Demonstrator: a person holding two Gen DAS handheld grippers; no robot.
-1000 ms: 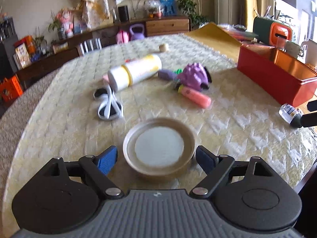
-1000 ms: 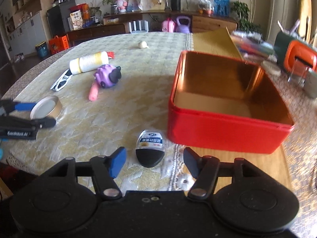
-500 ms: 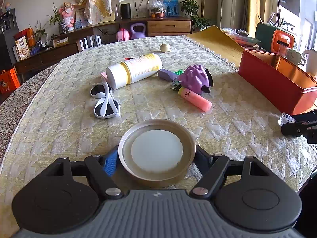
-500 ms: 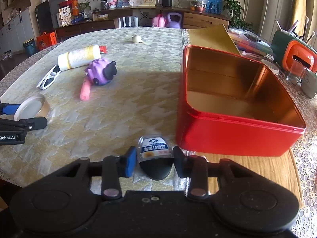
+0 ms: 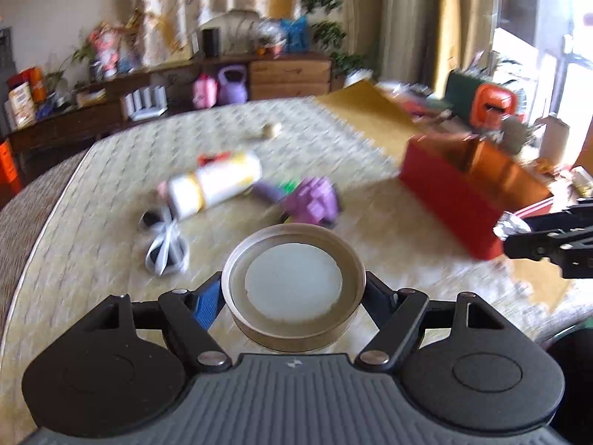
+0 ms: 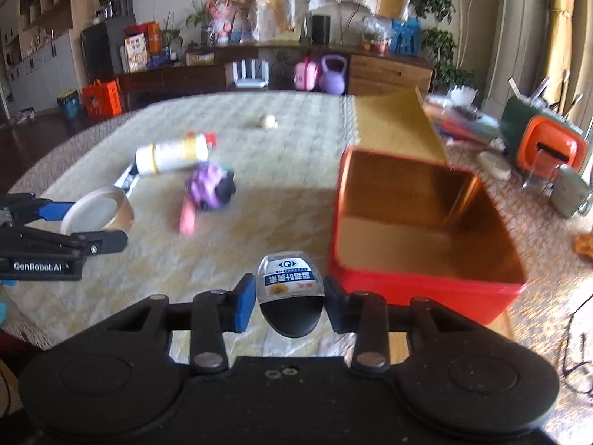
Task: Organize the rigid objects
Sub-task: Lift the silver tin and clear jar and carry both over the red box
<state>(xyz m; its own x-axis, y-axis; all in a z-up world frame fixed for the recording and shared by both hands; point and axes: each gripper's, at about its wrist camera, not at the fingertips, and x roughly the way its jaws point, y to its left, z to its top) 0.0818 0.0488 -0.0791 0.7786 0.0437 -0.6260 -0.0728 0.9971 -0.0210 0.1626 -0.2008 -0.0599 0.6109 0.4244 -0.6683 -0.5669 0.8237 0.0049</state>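
Because the left gripper (image 5: 294, 294) pinches the rigid, light round metal lid (image 5: 293, 288) across its rim and the right gripper (image 6: 290, 300) pinches the smooth small clear black-capped bottle (image 6: 290, 293) at its sides, both beside the open red rectangular tin box (image 6: 426, 244), maintain those 2 firm holds.

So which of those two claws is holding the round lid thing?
The left claw: its fingers press both sides of the round metal lid with the white centre. The right claw grips a small clear bottle with a black cap.

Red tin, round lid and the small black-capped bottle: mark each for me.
Red tin (image 6: 418, 289): right wrist view, on its near red wall.
Round lid (image 5: 293, 282): left wrist view, on its white centre.
Small black-capped bottle (image 6: 291, 278): right wrist view, on its label.
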